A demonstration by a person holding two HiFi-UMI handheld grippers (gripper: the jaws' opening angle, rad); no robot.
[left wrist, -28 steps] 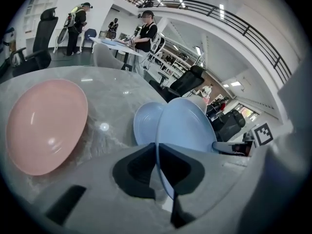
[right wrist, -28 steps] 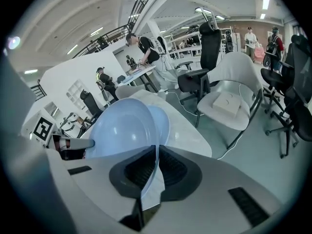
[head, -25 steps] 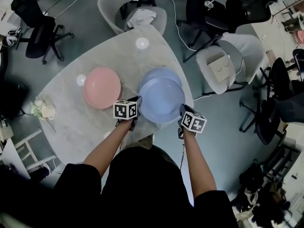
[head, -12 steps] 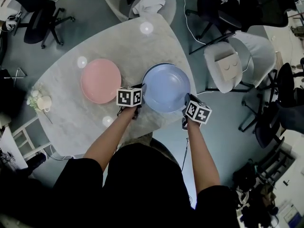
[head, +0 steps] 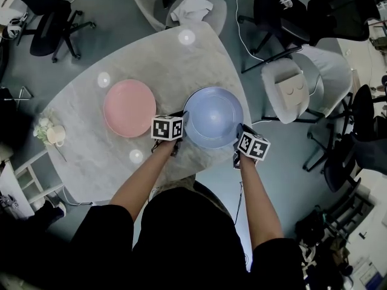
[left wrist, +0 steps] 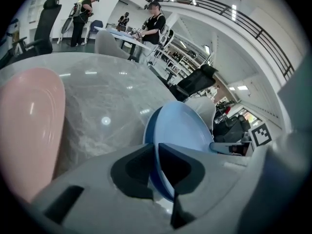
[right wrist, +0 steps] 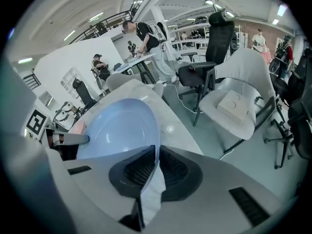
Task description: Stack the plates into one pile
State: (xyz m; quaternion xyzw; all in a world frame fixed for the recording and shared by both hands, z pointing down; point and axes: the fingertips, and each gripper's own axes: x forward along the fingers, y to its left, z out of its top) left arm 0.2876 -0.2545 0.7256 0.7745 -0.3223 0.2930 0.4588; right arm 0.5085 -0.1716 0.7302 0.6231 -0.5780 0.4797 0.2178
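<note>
2 arms fwd; L gripper [head: 181, 124], R gripper [head: 239, 133] each clamp blue plate [head: 213, 115] rim.

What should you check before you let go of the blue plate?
1. Left gripper shut on the blue plate's near rim: ok.
2. Right gripper shut on the rim at the other side: ok.
3. Blue plate lined up over the darker blue plate beneath it, with only a thin edge of that one showing: ok.
4. Top plate resting fully on the lower one, not hovering above it: cannot tell.
5. Pink plate lying apart on the table, out of the way: ok.
</note>
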